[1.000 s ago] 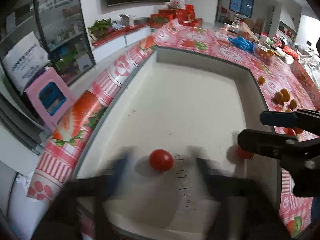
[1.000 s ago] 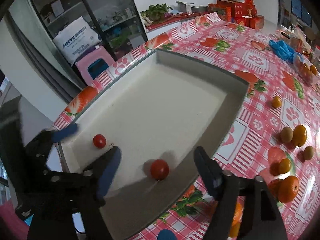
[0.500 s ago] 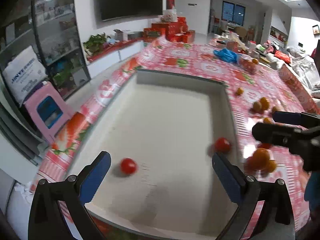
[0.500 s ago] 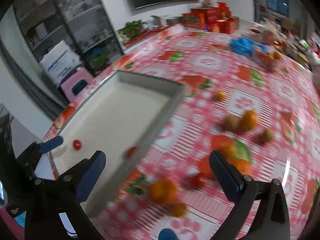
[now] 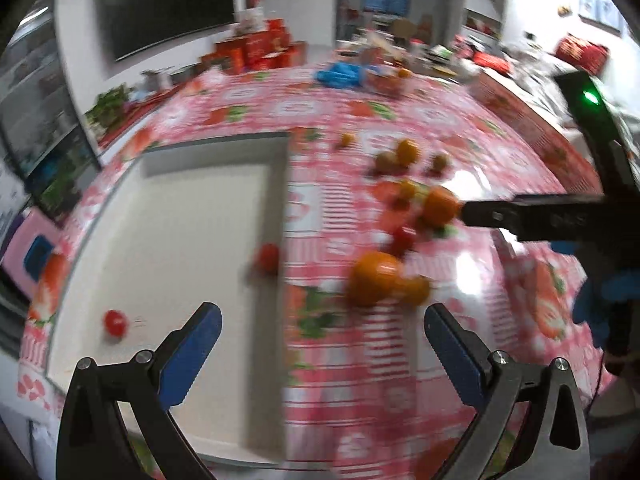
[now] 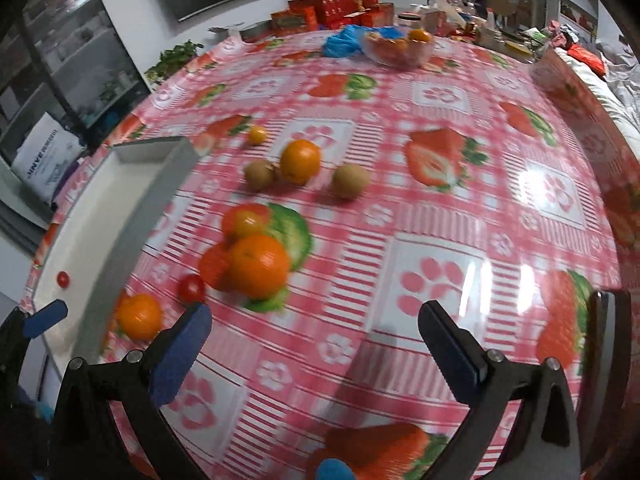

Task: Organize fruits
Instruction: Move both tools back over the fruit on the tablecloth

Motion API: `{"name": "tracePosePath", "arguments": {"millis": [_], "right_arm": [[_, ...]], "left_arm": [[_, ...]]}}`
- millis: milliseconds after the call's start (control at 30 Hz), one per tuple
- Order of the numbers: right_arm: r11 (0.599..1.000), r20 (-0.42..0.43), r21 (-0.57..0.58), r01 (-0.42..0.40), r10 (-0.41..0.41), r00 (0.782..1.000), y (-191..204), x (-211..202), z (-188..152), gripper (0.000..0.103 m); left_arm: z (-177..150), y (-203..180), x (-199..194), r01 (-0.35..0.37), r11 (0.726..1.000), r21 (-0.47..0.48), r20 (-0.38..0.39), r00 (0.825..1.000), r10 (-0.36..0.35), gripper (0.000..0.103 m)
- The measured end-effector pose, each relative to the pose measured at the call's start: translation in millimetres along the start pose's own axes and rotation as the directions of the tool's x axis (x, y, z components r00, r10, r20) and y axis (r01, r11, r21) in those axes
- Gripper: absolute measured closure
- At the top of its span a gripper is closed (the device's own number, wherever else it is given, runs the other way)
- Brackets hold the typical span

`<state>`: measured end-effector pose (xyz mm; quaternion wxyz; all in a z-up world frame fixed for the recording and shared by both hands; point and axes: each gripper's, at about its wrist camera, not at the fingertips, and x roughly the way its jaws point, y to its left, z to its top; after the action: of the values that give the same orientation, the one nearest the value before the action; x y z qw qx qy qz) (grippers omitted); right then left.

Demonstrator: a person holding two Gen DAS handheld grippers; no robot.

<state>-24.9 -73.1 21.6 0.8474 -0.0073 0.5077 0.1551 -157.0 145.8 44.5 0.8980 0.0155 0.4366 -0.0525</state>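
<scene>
A white tray (image 5: 180, 368) lies on the strawberry tablecloth and holds two small red tomatoes: one (image 5: 115, 322) near its front left, one (image 5: 268, 257) by its right wall. My left gripper (image 5: 320, 350) is open and empty above the tray's right wall. On the cloth to the right lie oranges (image 6: 259, 266), kiwis (image 6: 351, 181), small yellow fruits (image 6: 256, 135) and a red tomato (image 6: 191, 287). My right gripper (image 6: 314, 346) is open and empty over the cloth, right of that fruit. The tray also shows in the right wrist view (image 6: 132, 216).
A clear bowl of fruit (image 6: 398, 50) and a blue bag (image 6: 344, 40) sit at the far side of the table. Red boxes (image 6: 332, 8) stand behind them. A pink stool (image 5: 24, 248) is off the left table edge.
Both grippers have swung right, away from the tray toward the loose fruit on the cloth. The two tomatoes stay in the tray. Both grippers remain open.
</scene>
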Motion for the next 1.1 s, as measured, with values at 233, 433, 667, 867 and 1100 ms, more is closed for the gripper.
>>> {"name": "tracePosePath", "arguments": {"millis": [233, 433, 667, 867, 1100], "right_arm": [[0.999, -0.002, -0.020, 0.034, -0.034, 0.999, -11.7, -1.7, -13.6, 0.000], [0.999, -0.018, -0.021, 0.037, -0.037, 0.999, -12.2, 5.9, -18.2, 0.000], [0.995, -0.026, -0.073, 0.069, -0.071, 0.997, -6.2, 10.5, -20.8, 0.000], [0.994, -0.026, -0.077, 0.075, -0.078, 0.997, -6.2, 11.5, -21.3, 0.000], [0.984, -0.022, -0.135, 0.120, -0.124, 0.992, 0.2, 14.8, -24.1, 0.000]], "left_arm": [[-16.5, -33.4, 12.3, 0.053, 0.996, 0.068, -0.034, 0.998, -0.050, 0.001], [-20.5, -32.5, 21.3, 0.002, 0.995, 0.096, -0.034, 0.999, 0.001, 0.001], [-11.8, -12.0, 33.9, -0.033, 0.997, 0.067, -0.038, 0.999, 0.035, 0.001], [-3.3, -12.4, 45.8, -0.074, 0.994, 0.085, -0.057, 0.995, 0.079, 0.001], [14.5, -23.7, 58.1, -0.092, 0.991, 0.102, -0.041, 0.994, 0.097, 0.001]]}}
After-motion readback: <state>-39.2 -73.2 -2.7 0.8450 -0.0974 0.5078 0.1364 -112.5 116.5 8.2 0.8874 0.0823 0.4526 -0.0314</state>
